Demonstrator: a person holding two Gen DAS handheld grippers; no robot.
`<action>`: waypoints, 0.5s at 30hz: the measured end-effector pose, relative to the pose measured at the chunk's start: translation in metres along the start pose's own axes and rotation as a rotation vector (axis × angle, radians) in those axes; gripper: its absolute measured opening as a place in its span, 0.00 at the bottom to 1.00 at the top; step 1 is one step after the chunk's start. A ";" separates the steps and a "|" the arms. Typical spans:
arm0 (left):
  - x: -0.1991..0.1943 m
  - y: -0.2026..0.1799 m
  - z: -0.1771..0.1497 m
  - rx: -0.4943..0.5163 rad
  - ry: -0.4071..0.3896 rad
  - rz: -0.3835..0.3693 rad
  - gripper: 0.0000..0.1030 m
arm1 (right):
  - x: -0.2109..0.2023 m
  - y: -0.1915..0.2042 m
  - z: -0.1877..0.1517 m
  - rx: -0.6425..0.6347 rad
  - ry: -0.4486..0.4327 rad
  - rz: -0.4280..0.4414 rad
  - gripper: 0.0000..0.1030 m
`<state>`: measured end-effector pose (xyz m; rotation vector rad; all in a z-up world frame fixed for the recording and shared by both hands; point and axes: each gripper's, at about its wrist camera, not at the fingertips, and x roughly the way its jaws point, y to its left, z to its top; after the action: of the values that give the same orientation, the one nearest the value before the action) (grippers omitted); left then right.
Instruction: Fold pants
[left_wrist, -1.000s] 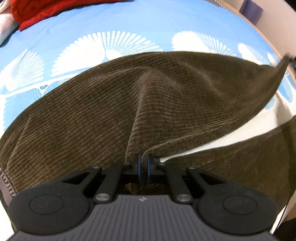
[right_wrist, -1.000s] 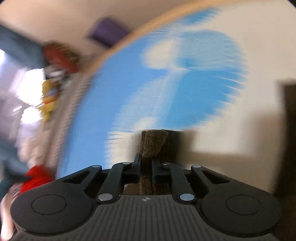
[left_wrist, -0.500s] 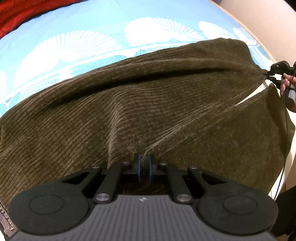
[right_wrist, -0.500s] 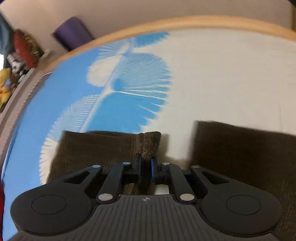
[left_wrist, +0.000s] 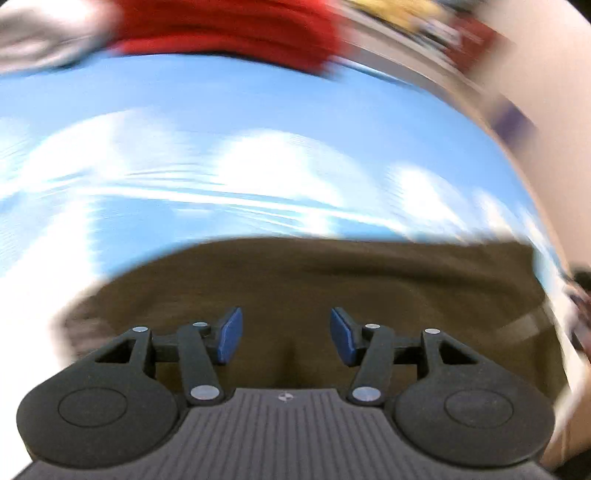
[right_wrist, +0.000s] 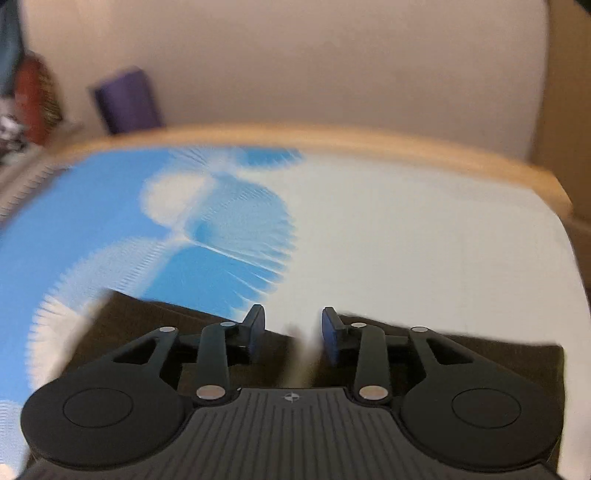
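The dark brown corduroy pants lie on the blue and white bedsheet. My left gripper is open and empty just above the pants; the view is motion blurred. In the right wrist view the pants lie flat under and beside my right gripper, which is open and empty with the leg ends below it.
A red cloth and a white cloth lie at the far side of the bed. The wooden bed edge runs ahead of the right gripper, with a purple object and a wall behind it.
Both grippers have opened and let go of the pants. The pants now lie on the bed with one leg laid over the other. The left gripper has swung upward.
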<state>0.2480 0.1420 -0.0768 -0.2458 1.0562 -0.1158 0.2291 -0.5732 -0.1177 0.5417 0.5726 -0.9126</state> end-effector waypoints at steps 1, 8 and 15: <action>-0.002 0.023 0.001 -0.054 -0.006 0.052 0.59 | -0.005 0.019 -0.002 -0.041 0.013 0.109 0.40; 0.014 0.121 -0.008 -0.260 0.059 0.211 0.76 | -0.018 0.136 -0.053 -0.218 0.262 0.524 0.46; 0.036 0.137 -0.012 -0.332 0.085 0.139 0.78 | 0.030 0.180 -0.096 -0.122 0.452 0.316 0.51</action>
<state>0.2524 0.2654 -0.1479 -0.4695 1.1716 0.1780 0.3744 -0.4374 -0.1730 0.7103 0.9148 -0.4496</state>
